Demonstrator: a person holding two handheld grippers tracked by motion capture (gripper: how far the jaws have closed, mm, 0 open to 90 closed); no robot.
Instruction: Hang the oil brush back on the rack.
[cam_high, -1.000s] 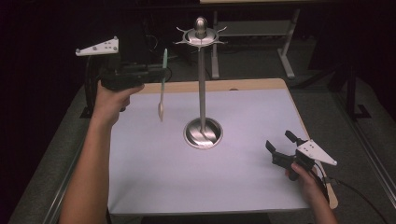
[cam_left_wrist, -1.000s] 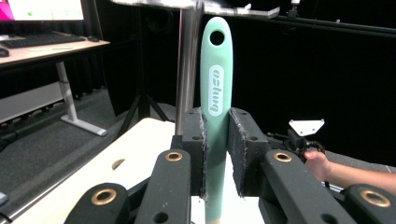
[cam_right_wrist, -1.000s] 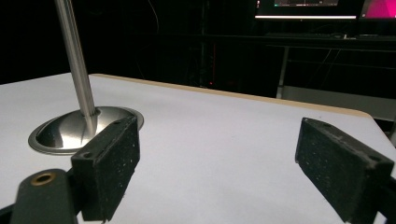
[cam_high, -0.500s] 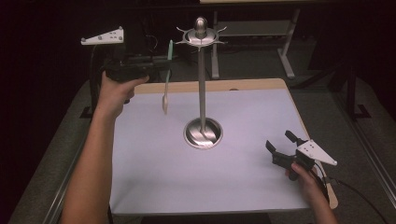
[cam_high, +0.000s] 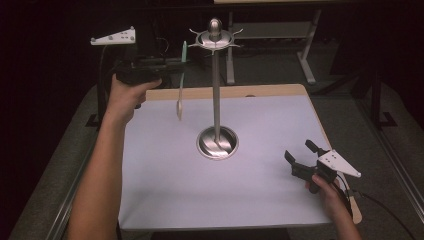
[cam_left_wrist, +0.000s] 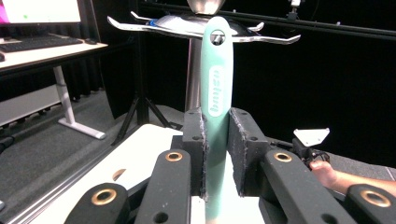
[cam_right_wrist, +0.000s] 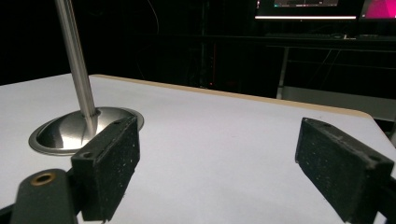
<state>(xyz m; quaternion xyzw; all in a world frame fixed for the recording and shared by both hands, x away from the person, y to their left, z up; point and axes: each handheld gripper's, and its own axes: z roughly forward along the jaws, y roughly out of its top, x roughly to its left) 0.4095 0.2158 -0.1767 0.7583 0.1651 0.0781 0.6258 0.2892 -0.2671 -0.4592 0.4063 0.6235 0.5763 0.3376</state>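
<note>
Utensil: a mint-green plastic-handled utensil (cam_left_wrist: 216, 93) hangs upright in the air, hanging hole (cam_left_wrist: 217, 37) uppermost and level with the hook arms, its pale working end (cam_high: 179, 107) dangling well above the desk; held that way so the hole can meet a hook.
Left gripper (cam_left_wrist: 217, 140): jaws clamped on the handle's middle, leaving the hole free.
Stand: a tall polished steel rack (cam_high: 216, 90) with spiked hook arms (cam_left_wrist: 275, 39) at its crown, just beside the handle top.
Right gripper (cam_high: 301, 156): jaws wide apart, holding nothing, parked low near the desk's corner, out of the way.
Desk: white sheet over a wooden board (cam_high: 260, 200).
</note>
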